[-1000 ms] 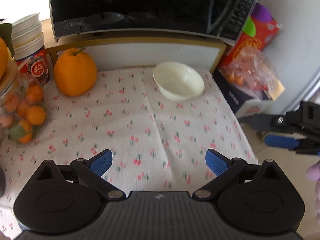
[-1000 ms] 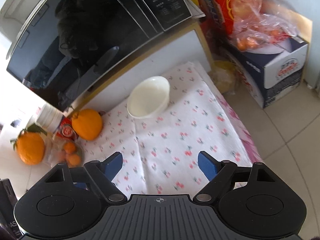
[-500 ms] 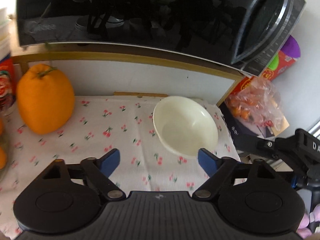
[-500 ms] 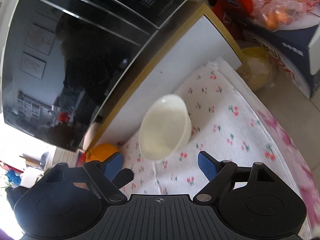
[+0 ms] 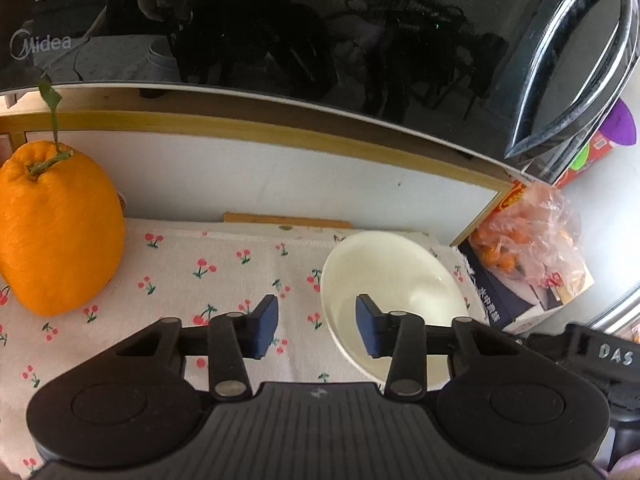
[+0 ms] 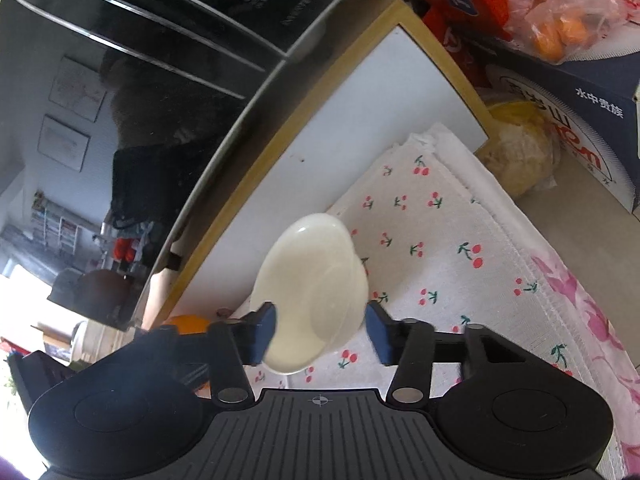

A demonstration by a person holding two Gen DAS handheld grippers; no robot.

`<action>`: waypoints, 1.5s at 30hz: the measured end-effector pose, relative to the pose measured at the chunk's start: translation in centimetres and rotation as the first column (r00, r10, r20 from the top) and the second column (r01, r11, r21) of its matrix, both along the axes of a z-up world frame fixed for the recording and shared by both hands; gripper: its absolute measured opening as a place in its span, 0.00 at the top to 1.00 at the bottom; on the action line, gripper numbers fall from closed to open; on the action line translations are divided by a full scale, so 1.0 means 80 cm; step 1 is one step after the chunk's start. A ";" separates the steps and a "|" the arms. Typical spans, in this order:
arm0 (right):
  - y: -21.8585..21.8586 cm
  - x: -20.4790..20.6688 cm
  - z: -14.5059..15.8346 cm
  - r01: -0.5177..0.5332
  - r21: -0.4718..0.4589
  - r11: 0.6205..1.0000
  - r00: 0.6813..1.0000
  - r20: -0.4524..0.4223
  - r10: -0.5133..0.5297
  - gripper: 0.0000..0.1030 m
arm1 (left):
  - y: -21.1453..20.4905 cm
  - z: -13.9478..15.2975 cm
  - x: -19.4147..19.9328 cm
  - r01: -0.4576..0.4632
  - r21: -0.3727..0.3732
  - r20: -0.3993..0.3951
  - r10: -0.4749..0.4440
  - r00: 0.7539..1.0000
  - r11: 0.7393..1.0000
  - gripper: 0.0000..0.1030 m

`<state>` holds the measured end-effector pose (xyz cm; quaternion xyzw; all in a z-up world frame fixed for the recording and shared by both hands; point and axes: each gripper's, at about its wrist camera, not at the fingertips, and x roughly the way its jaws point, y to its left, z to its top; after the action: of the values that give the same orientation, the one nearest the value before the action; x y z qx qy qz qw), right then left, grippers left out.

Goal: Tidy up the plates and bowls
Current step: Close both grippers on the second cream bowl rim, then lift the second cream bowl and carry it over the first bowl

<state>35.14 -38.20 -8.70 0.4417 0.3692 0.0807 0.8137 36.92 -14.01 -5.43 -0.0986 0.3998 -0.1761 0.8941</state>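
- The cream bowl sits at the far right corner of the cherry-print cloth, close under the black microwave
- Left gripper: jaws partly closed, straddling the bowl's left rim; contact unclear
- Right gripper: jaws narrow around the bowl; touching or not, I cannot tell
- A large orange stands well left; a dark box with bagged fruit crowds the right edge

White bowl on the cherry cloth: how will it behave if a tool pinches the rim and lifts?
The white bowl looks rigid and glossy, so the blue pads may slip on its rim. Its deep rounded wall probably makes a one-sided rim pinch swing or tilt. It looks like ceramic or glass, likely breakable if dropped. The cherry cloth under it may bunch if pushed.
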 end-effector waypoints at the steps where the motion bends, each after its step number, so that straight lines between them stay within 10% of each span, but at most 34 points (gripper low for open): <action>1: -0.001 0.000 -0.001 0.008 -0.001 1.000 1.000 0.002 -0.008 0.64 | -0.001 -0.001 0.001 -0.001 -0.002 0.001 0.001 1.000 1.000 0.67; 15: -0.003 -0.001 -0.007 0.035 -0.021 0.999 0.999 0.009 -0.035 0.90 | -0.013 -0.005 0.005 -0.006 0.048 0.000 0.006 1.000 0.999 0.92; 45: 0.019 -0.113 0.118 0.011 -0.100 0.995 1.000 0.029 -0.008 0.90 | 0.001 0.074 -0.117 -0.021 0.076 0.020 0.020 1.000 0.997 0.90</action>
<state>26.08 -36.68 0.77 0.4009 0.3590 0.0647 0.8403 27.54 -13.91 0.47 -0.0670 0.3965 -0.1526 0.9028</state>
